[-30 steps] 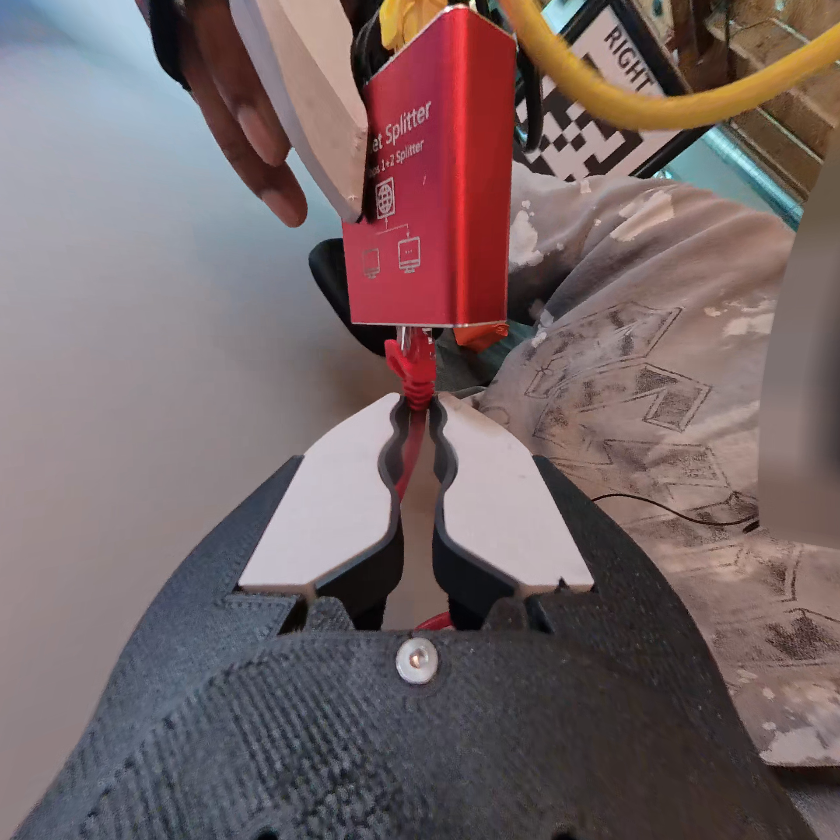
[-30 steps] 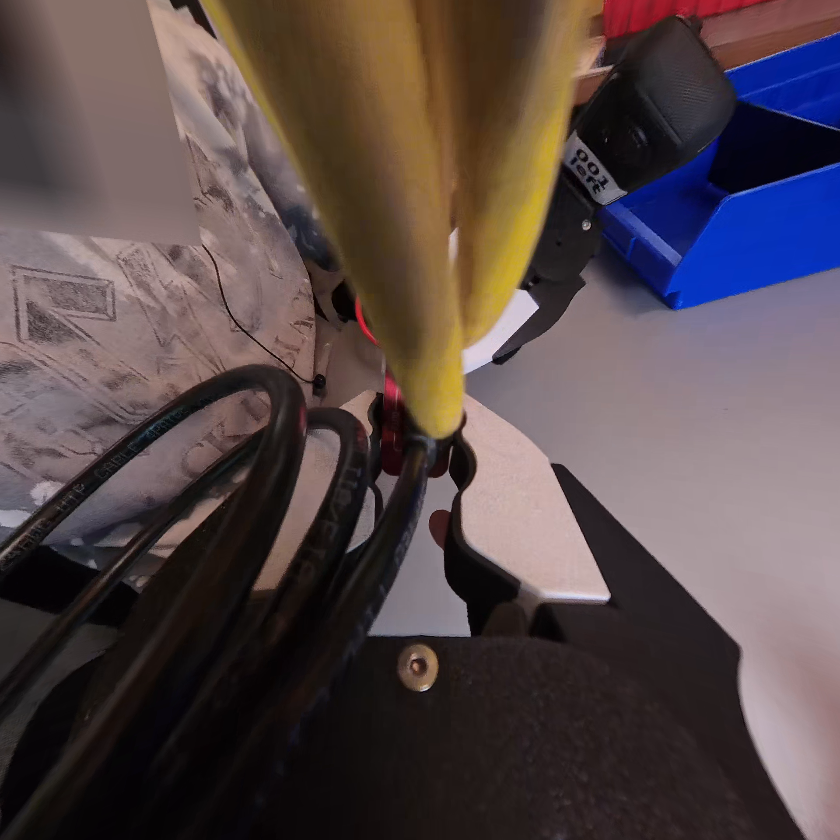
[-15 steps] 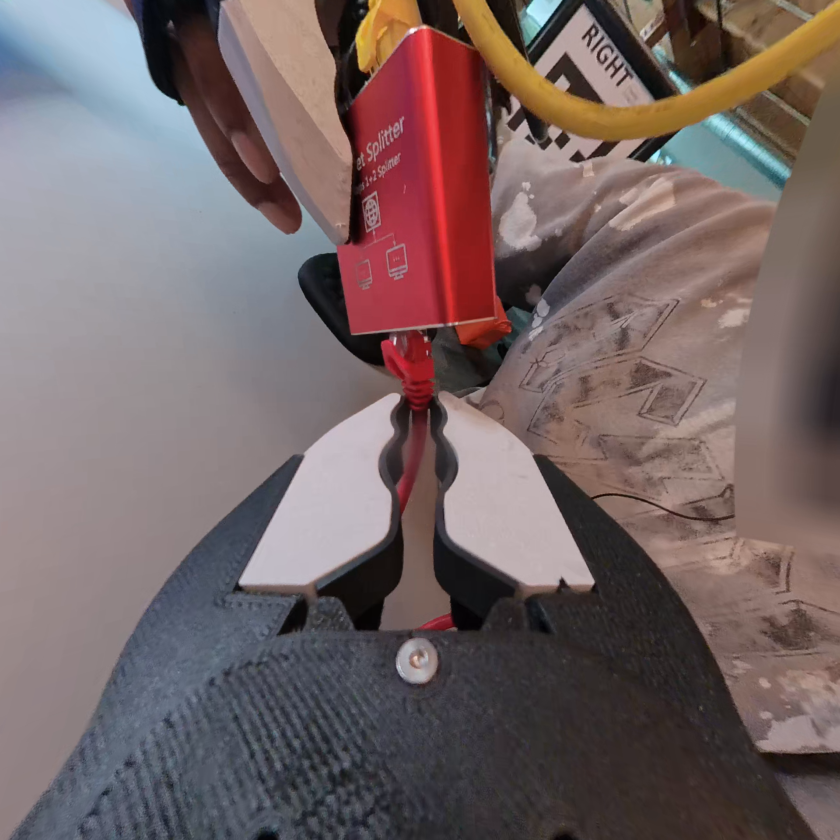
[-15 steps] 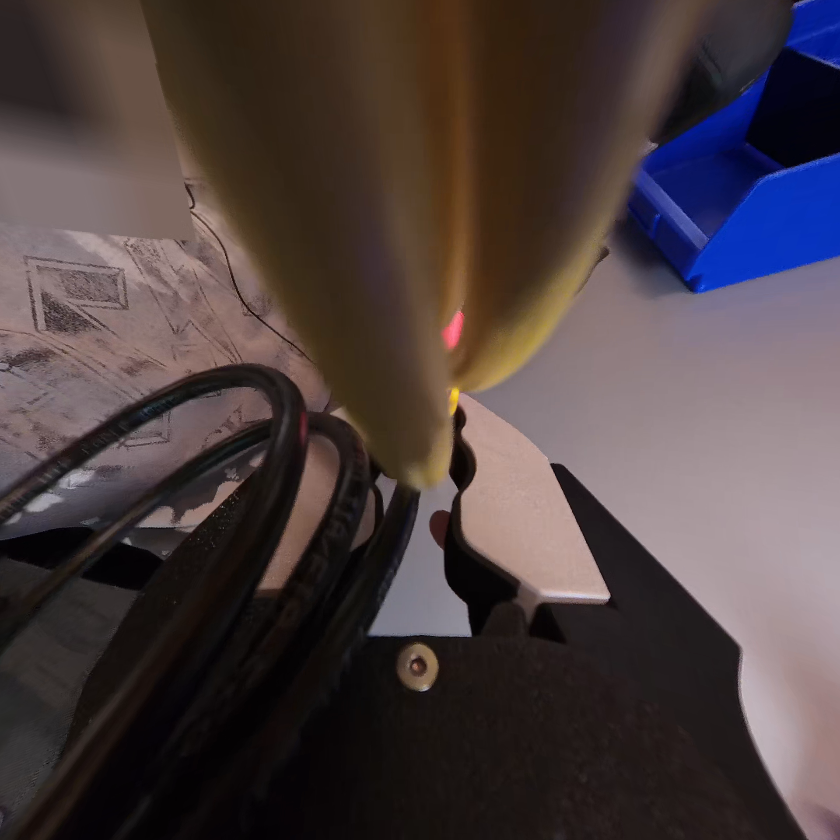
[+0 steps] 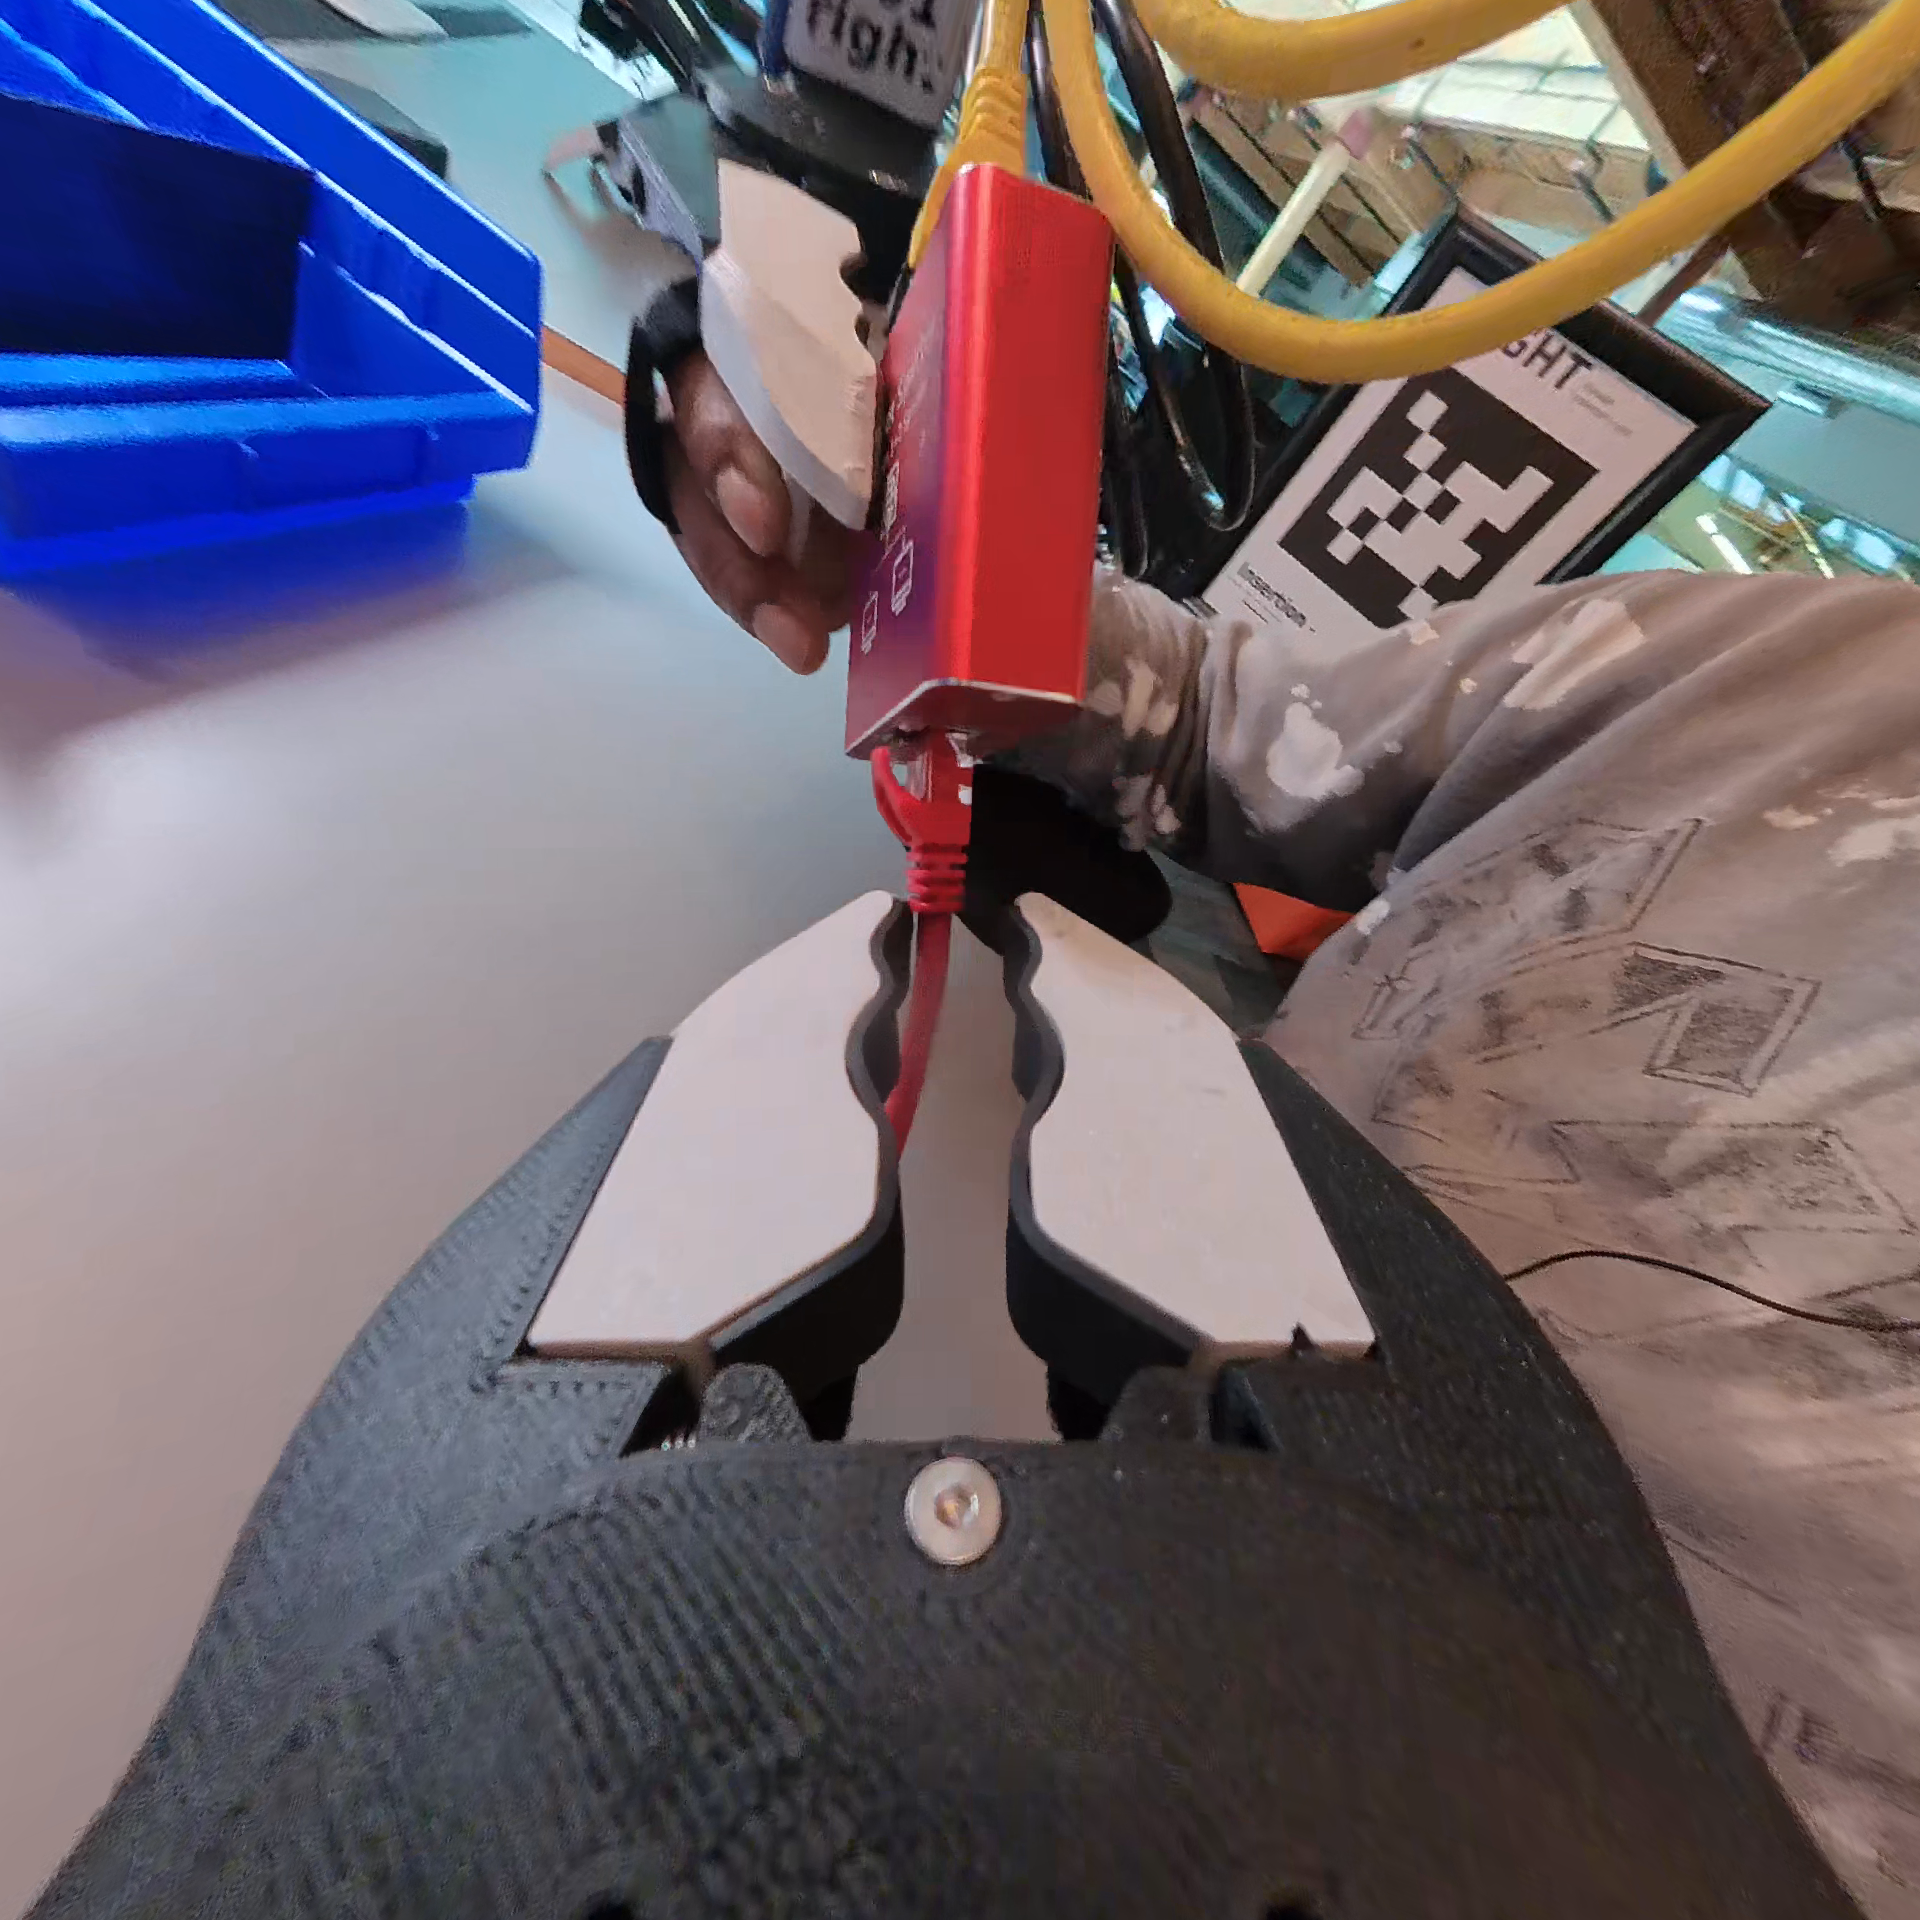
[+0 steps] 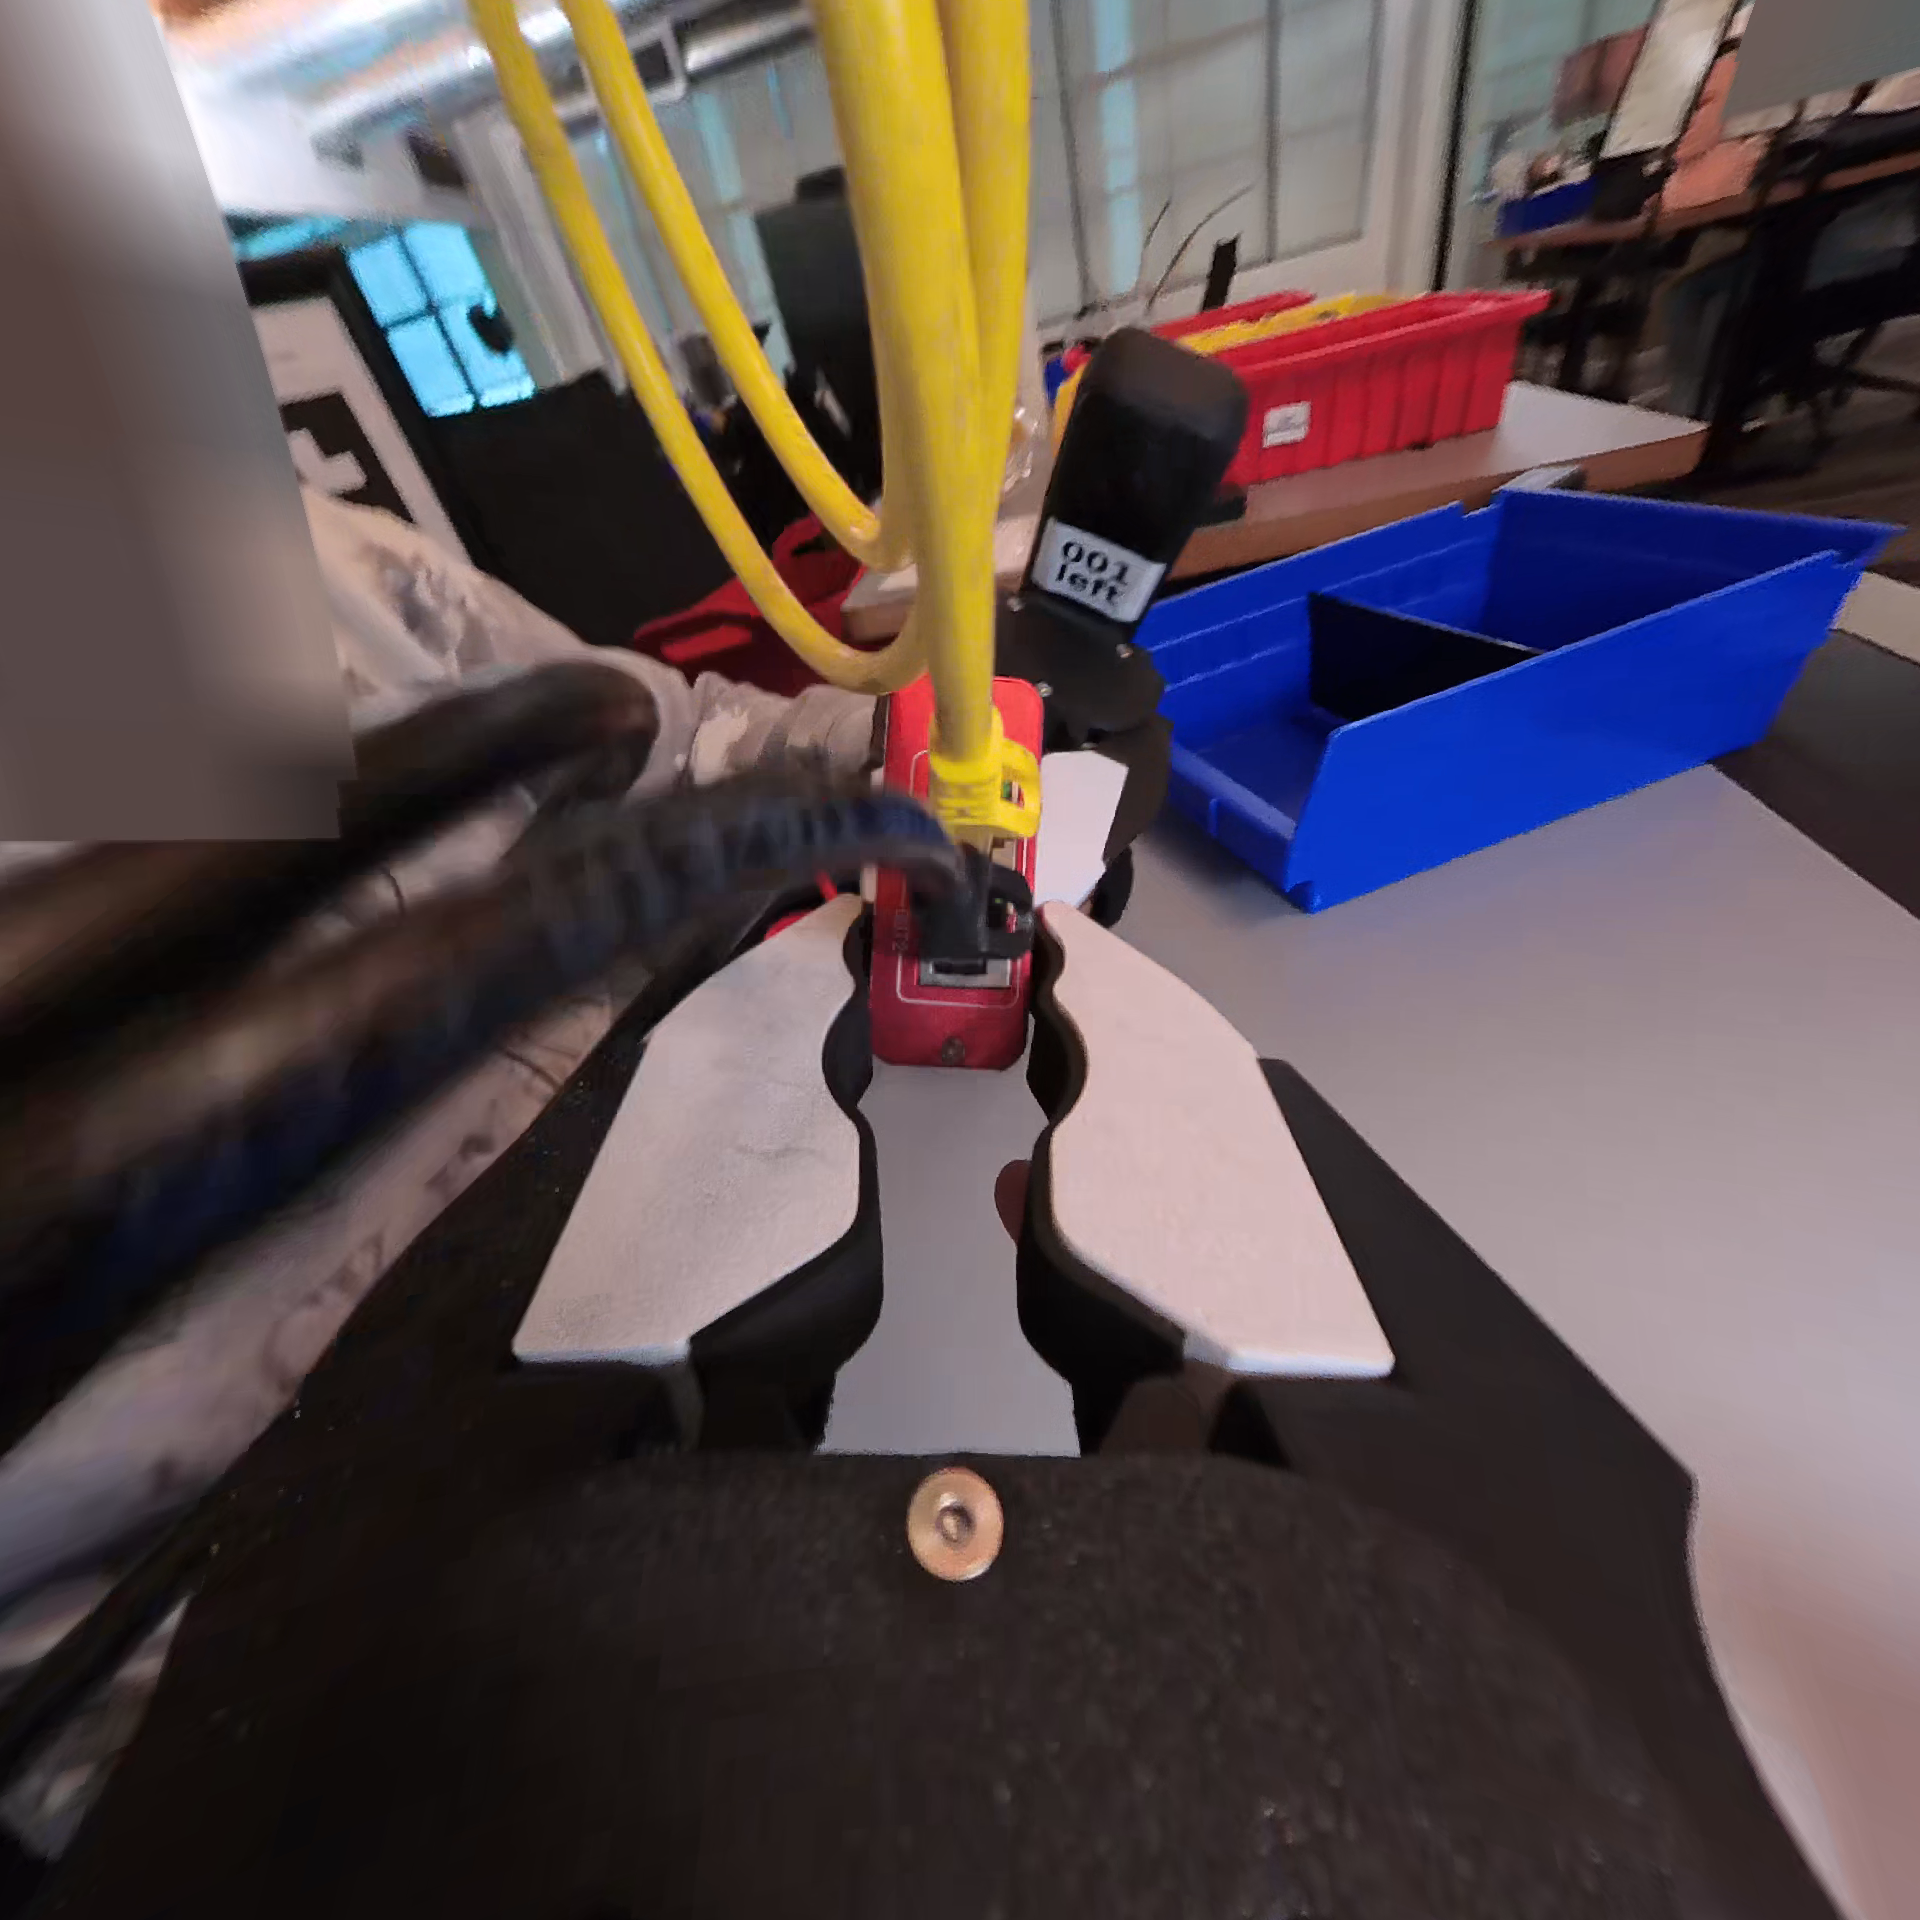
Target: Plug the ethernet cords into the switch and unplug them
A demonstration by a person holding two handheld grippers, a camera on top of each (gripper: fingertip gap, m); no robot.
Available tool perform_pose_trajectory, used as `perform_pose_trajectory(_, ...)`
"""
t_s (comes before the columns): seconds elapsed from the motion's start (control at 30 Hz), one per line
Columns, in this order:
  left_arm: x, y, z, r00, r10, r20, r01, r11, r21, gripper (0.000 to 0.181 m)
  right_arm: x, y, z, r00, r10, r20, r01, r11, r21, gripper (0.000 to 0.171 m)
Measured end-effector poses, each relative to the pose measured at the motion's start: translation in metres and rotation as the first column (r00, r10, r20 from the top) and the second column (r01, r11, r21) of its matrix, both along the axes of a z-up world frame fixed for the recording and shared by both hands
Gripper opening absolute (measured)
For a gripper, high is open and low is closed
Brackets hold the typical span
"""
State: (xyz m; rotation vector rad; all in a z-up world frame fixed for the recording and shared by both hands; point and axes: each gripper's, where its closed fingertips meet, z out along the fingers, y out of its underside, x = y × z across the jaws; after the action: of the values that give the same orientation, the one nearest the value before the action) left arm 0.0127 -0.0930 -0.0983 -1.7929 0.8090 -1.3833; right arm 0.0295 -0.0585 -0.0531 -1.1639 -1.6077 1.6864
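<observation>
The red switch (image 5: 987, 447) hangs in the air, held by its two flat sides between the fingers of my right gripper (image 6: 951, 920), which is shut on it. A yellow cord (image 6: 935, 416) and a black cord (image 6: 727, 842) are plugged into its near end in the right wrist view. A red cord (image 5: 930, 821) is plugged into the opposite end. My left gripper (image 5: 954, 920) sits just below that red plug. Its jaws stand slightly apart, and the red cable runs loose between them, against the left finger (image 5: 758, 1143).
A blue divided bin (image 6: 1507, 686) stands on the grey table (image 6: 1455, 1091) to the right of the switch; it also shows in the left wrist view (image 5: 260, 343). Red bins (image 6: 1382, 374) sit farther back. A person's grey patterned garment (image 5: 1558, 935) and a black-and-white marker board (image 5: 1444, 488) are close by.
My left gripper's jaws have parted a little around the red cable. Both views have swung; the yellow cord no longer blocks the right wrist view, and the switch's port end now shows.
</observation>
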Motion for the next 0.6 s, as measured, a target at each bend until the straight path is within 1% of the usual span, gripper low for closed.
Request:
perform_pose_trajectory(0.13, -0.013, 0.014, 0.012, 0.993, 0.102, 0.057, -0.106, 0.992, 0.061, 0.024, -0.004, 0.01, 0.01, 0.992, -0.124, 0.02, 0.125, 0.99, -0.061, 0.026)
perform_pose_trajectory(0.27, -0.023, 0.024, 0.019, 0.981, 0.184, 0.068, -0.192, 0.97, 0.146, 0.031, -0.009, 0.01, 0.019, 0.978, -0.205, 0.031, 0.205, 0.979, -0.005, 0.026)
perform_pose_trajectory(0.37, -0.022, 0.023, 0.02, 0.98, 0.191, 0.051, -0.197, 0.963, 0.183, 0.036, -0.013, 0.008, 0.022, 0.969, -0.249, 0.011, 0.246, 0.963, 0.106, 0.026)
perform_pose_trajectory(0.43, -0.02, 0.022, 0.022, 0.98, 0.191, 0.048, -0.196, 0.958, 0.208, 0.038, -0.015, 0.005, 0.026, 0.965, -0.262, -0.004, 0.26, 0.954, 0.149, 0.026)
perform_pose_trajectory(0.6, -0.01, 0.016, 0.035, 0.98, 0.176, 0.093, -0.196, 0.934, 0.3, 0.044, -0.028, -0.014, 0.03, 0.97, -0.244, -0.01, 0.242, 0.955, 0.174, 0.026)
